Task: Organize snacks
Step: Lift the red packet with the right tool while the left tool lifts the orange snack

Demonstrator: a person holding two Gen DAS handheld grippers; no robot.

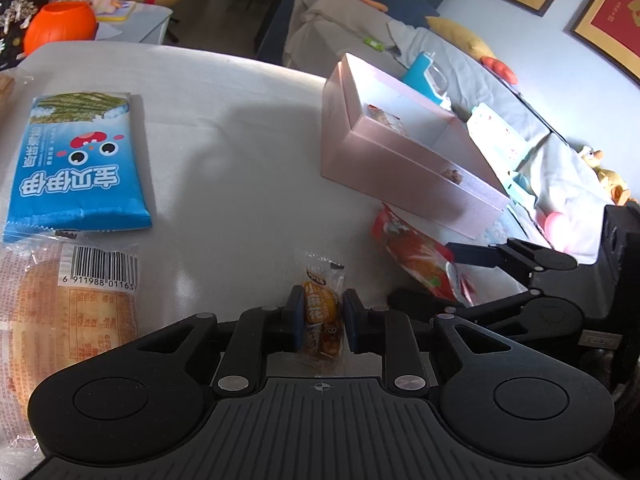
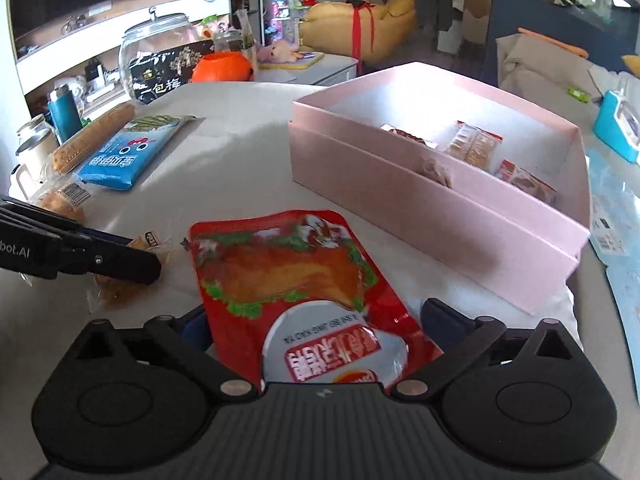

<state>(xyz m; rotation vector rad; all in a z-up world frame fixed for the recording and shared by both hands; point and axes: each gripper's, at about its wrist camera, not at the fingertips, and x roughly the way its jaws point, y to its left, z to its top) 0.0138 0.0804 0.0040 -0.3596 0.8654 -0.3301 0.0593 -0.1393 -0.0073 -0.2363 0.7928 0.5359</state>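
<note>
Four packets in the pink box [image 2: 404,184] show only from the right wrist. Left gripper [image 1: 321,314] clamps the small twist packet [image 1: 322,308]; right gripper [image 2: 316,320] gapes, red pouch [image 2: 296,280] between its jaws toward 12 o'clock, unpinched.

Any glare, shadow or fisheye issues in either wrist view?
Left wrist: a broad soft shadow on the tablecloth; frames on the wall bow at the edge. Right wrist: sun bleaches the pink box's far inner wall; sheen on the red pouch; corners vignette dark.

White cloth-covered table [image 1: 240,128] laden with snacks.
Upon it are laid an open pink cardboard box [image 2: 400,184], a blue foil packet [image 1: 76,168], a clear-wrapped round bread [image 1: 68,312], and a red pouch [image 2: 296,272].
</note>
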